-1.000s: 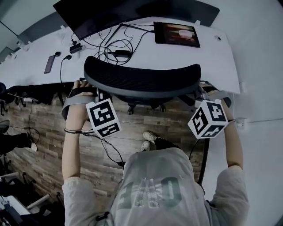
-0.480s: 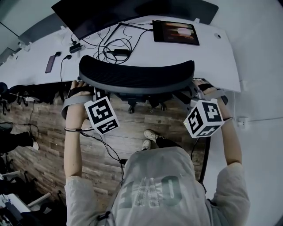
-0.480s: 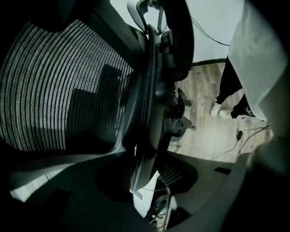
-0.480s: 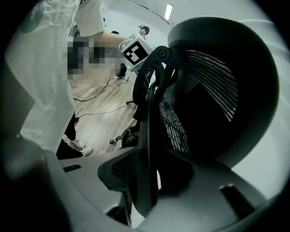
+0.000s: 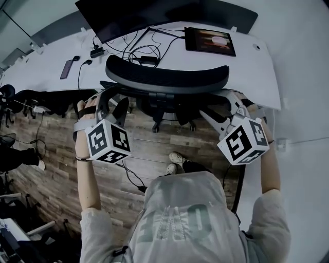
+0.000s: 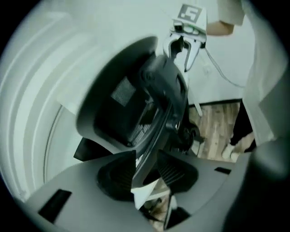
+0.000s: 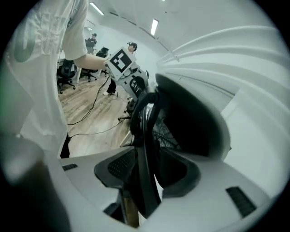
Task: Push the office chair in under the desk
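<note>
Your left claw [image 6: 146,174] stands spread. A black frame bar [image 6: 156,131] of the black mesh-backed office chair [image 5: 167,79] runs between its pads, and a sliver of gap shows beside the bar, so it isn't pinching. Your right claw [image 7: 147,170] has just been opening, and the chair's black curved rim [image 7: 144,136] lies loose between its parted jaws.

The chair spans the space between your two claws. Its backrest is ahead of them, up at the near edge of the white curved desk [image 5: 257,67]. Farther ahead of the claws, on the desk, are a tangle of black cables [image 5: 136,51], a dark flat tablet [image 5: 209,41] and a dark wide monitor [image 5: 154,13]. Below and behind both claws runs the brown wood-plank floor [image 5: 149,149].
</note>
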Motion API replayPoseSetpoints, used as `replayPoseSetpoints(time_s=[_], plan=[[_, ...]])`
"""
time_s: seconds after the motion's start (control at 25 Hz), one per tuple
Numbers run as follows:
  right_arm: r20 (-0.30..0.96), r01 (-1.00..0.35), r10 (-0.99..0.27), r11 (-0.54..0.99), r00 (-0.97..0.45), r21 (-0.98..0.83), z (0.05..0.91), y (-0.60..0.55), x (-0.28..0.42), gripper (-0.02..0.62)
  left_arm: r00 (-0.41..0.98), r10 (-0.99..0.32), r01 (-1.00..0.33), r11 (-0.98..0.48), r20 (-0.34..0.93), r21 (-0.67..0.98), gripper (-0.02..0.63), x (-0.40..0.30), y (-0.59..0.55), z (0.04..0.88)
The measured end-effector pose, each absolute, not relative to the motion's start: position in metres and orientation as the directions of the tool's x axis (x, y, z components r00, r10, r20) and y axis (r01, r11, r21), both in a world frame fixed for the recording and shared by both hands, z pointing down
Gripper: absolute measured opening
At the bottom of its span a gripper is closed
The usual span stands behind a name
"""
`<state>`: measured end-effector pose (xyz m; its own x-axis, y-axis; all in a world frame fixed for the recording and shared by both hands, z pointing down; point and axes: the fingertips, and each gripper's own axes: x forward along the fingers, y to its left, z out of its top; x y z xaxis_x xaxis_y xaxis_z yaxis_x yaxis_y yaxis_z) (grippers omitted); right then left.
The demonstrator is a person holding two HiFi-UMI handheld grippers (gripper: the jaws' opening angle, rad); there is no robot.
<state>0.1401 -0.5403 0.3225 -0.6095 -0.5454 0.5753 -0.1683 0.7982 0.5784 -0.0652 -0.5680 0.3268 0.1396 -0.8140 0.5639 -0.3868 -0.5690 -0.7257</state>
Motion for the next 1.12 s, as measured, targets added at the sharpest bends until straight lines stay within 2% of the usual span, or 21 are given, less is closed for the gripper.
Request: replayPoseSetpoints(time_s=[0.12,0.2,0.28,0.32,0.44,0.52,0.64,1.12], plan=[[0.454,-0.256,-0.565,0.775,-0.688,0.577,0.29,-0.521,0.122,0.181,0.3,-0.829,-0.539,-0.555,0.471,-0.634,0.149,-0.039,-0.542,0.308],[0.35,-0.363,-0.611,0.743,-0.71,0.562,0.269,-0.514,0.115,0.12,0.365,-0.859,-0.676,-0.51,0.36,-0.532,0.13,-0.024,-0.53,0.295],[0.236,-0.496,-0.683,0.686,-0.692,0.532,0.252,-0.514,0.114,0.055,0.341,-0.912,-0.814,-0.408,0.229,-0.414,0.047,-0.019,-0.525,0.283],[0.158,-0.579,-0.716,0.657,-0.68,0.482,0.245,-0.514,0.114,0.042,0.318,-0.93,-0.864,-0.364,0.182,-0.347,0.025,-0.018,-0.522,0.28],[-0.03,-0.759,-0.778,0.604,-0.628,0.244,0.237,-0.511,0.117,0.027,0.302,-0.948,-0.934,-0.316,0.105,-0.165,0.017,-0.009,-0.512,0.285],[-0.048,-0.793,-0.795,0.595,-0.604,0.133,0.249,-0.507,0.121,0.023,0.289,-0.956,-0.953,-0.292,0.05,-0.081,0.017,-0.002,-0.505,0.287],[-0.025,-0.794,-0.793,0.608,-0.608,0.03,0.272,-0.5,0.118,0.02,0.258,-0.966,-0.966,-0.258,0.033,0.005,0.017,0.001,-0.493,0.297],[0.019,-0.722,-0.723,0.691,-0.691,0.04,0.292,-0.499,0.085,0.02,0.207,-0.978,-0.978,-0.206,0.031,0.037,0.017,-0.003,-0.496,0.303]])
